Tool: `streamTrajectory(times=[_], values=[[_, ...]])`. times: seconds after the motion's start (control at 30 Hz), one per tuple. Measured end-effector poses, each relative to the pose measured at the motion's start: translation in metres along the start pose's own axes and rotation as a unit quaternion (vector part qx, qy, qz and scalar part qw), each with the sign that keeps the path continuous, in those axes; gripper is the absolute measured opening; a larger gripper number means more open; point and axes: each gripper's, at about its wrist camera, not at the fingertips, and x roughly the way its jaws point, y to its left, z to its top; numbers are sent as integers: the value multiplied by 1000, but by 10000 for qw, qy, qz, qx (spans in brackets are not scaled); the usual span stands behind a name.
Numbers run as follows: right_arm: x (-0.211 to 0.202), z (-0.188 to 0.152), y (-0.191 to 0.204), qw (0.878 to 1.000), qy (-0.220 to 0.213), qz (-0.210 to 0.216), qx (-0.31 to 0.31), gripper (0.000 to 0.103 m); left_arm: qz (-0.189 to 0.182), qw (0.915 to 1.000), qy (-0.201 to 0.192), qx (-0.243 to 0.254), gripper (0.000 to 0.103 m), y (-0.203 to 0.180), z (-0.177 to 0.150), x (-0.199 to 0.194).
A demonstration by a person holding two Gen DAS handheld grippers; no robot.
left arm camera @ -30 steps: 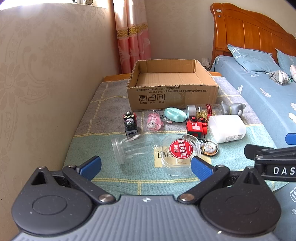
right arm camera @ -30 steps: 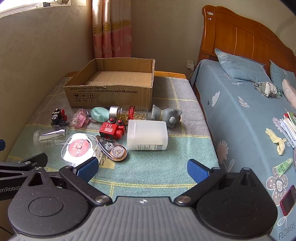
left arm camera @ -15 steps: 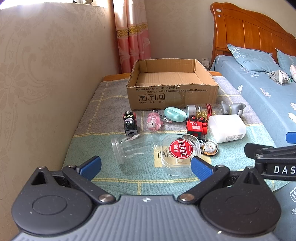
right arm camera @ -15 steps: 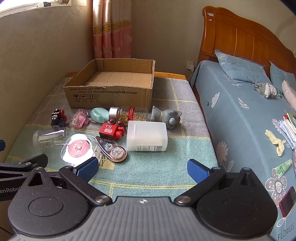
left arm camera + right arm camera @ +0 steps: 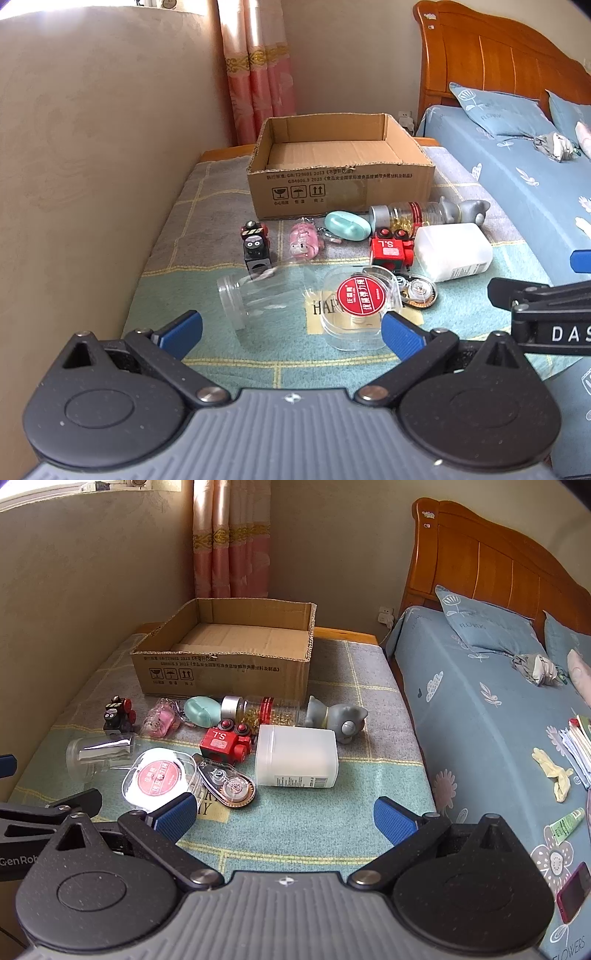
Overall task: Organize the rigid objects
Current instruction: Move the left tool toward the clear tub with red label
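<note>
Both tongs are spread wide and hold nothing: the left gripper (image 5: 290, 330) and the right gripper (image 5: 284, 818) hang above the near edge of the mat (image 5: 314, 823). A clear jar (image 5: 258, 295) lies on its side at 12 o'clock from the left gripper, its long axis crosswise, mouth toward 9 o'clock. I judge the left is nearer. The empty box (image 5: 340, 177) waits further at 12 o'clock.

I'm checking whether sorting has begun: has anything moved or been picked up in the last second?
Nothing visibly changed. The left gripper and right gripper stay open and hold nothing; the cardboard box and the items in front of it lie where they were.
</note>
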Motion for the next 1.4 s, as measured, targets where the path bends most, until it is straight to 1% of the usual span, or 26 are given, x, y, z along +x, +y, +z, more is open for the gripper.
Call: streamTrajectory(times=[0.23, 0.37, 0.43, 0.57, 0.77, 0.9, 1.1, 1.4], values=[[1, 1, -1, 9999, -82, 43, -41, 103, -93, 9999, -117, 75, 102, 1, 2, 3], [2, 2, -3, 9998, -172, 92, -91, 103, -259, 9993, -246, 142, 102, 2, 2, 6], [3, 1, -4, 9995, -240, 168, -117, 103, -355, 9986, -342, 198, 102, 3, 0, 7], [7, -1, -7, 9987, -341, 329, -189, 103, -539, 9971, -412, 357, 102, 3, -3, 13], [24, -8, -12, 9984, -250, 423, -278, 103, -543, 9946, -337, 818, 102, -7, -9, 27], [38, -14, -19, 9985, -135, 448, -295, 103, -643, 9924, -263, 1019, 102, -13, -14, 37], [62, -27, -30, 9985, 89, 411, -363, 103, -1024, 9904, -41, 929, 102, -16, -13, 57], [94, -40, -36, 9967, 393, 551, -440, 103, -1237, 9883, 241, 857, 102, -29, -9, 85]])
